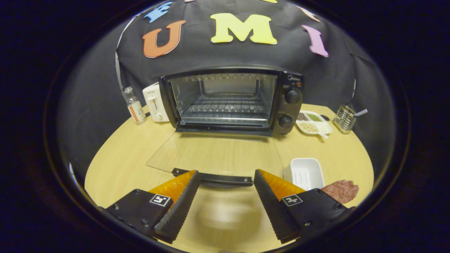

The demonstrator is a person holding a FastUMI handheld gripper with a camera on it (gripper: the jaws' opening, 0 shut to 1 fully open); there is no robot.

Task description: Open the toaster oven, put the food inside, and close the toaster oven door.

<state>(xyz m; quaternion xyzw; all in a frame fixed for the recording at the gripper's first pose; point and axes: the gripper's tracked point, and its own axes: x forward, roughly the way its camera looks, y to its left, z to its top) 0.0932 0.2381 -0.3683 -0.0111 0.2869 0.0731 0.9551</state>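
A black toaster oven stands at the back of the round wooden table. Its glass door is swung fully down and lies flat toward me. The door's black handle runs just ahead of my fingertips. Inside, a wire rack sits bare. My gripper is open, fingers spread wide, nothing between them but the handle beyond. A reddish slice of meat lies on the table beside the right finger. A white rectangular dish stands next to it.
Left of the oven stand a white toaster and a small glass bottle. To its right sit a divided snack plate and a wire holder with a utensil.
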